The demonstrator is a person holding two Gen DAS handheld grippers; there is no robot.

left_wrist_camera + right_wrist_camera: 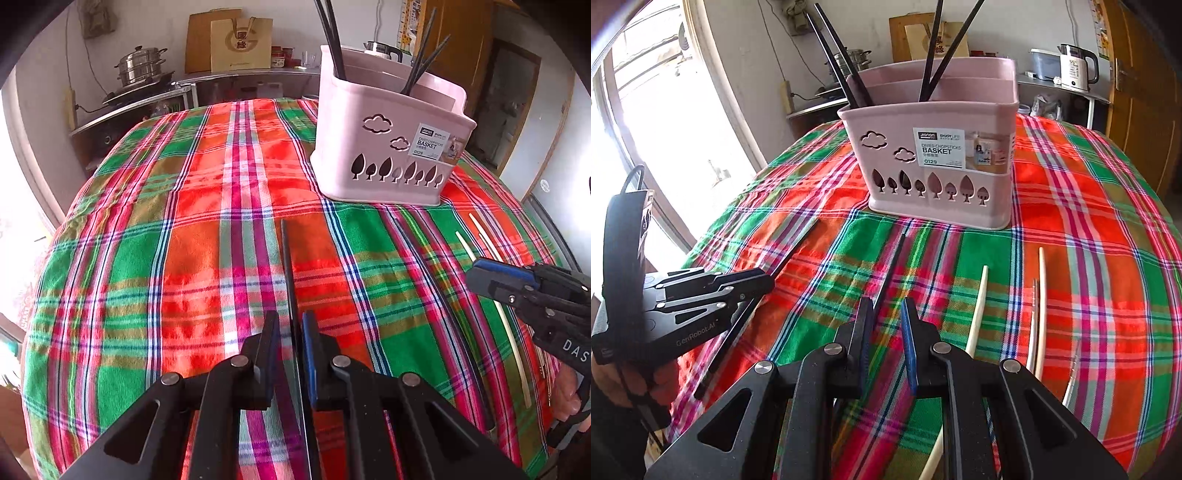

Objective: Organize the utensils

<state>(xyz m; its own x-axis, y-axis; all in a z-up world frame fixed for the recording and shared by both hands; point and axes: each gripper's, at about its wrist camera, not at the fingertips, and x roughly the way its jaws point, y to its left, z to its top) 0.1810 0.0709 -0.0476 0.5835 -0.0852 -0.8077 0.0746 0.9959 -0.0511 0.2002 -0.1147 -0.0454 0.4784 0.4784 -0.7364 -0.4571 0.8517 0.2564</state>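
A pink chopstick basket stands on the plaid tablecloth with several black chopsticks upright in it. My left gripper is low over the cloth with a black chopstick lying between its slightly parted fingers; whether they pinch it is unclear. It shows at the left of the right wrist view, over that black chopstick. My right gripper is open above another black chopstick. Cream chopsticks lie to its right.
The plaid tablecloth covers a round table. A steamer pot and a paper bag stand on a counter behind. A white kettle stands on a shelf at the back right. A window is at the left.
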